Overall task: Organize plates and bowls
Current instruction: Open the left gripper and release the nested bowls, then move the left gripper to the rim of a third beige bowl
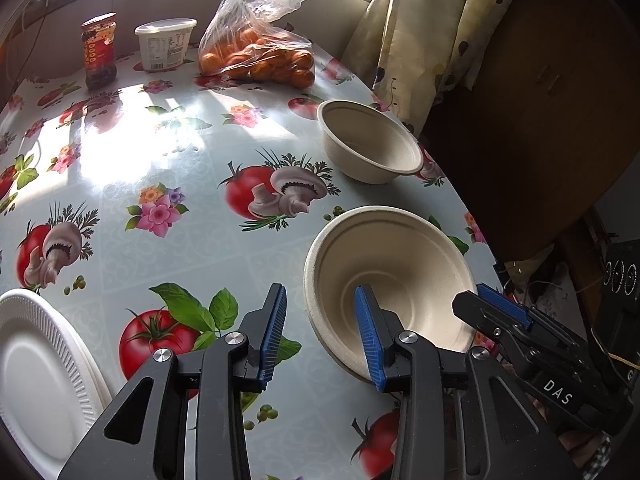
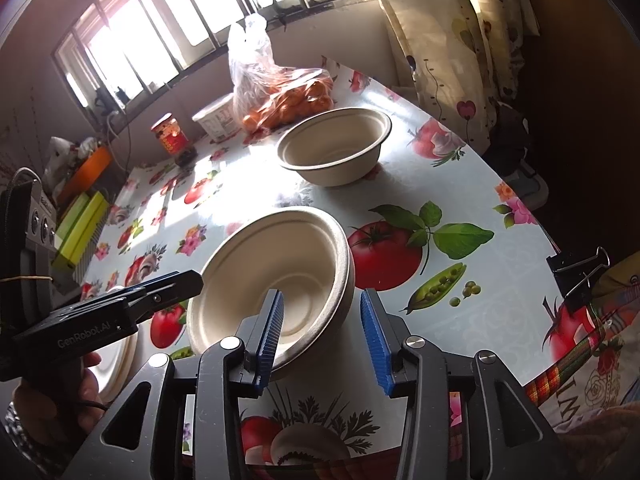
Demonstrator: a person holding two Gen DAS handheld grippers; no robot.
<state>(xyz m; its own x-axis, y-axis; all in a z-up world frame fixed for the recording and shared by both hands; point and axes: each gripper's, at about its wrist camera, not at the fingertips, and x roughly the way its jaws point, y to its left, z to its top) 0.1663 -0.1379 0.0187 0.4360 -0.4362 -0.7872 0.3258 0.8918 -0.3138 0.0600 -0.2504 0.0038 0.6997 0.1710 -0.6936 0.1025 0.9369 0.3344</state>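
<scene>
A beige paper bowl [image 1: 404, 276] sits near me on the flowered tablecloth; it also shows in the right wrist view [image 2: 280, 272]. My left gripper [image 1: 322, 336] is open, its jaws straddling the bowl's near left rim, one inside and one outside. My right gripper [image 2: 322, 334] is open, its jaws straddling the bowl's near right rim; it shows in the left wrist view [image 1: 496, 308]. A second beige bowl [image 1: 370, 142] stands farther back [image 2: 336, 148]. A white foam plate [image 1: 40, 368] lies at the left.
A bag of oranges [image 1: 260, 52], a white tub [image 1: 166, 42] and a red jar [image 1: 99, 50] stand at the back by the window. The table's right edge [image 1: 472, 208] is close to both bowls. A binder clip [image 2: 580, 276] sits at the right edge.
</scene>
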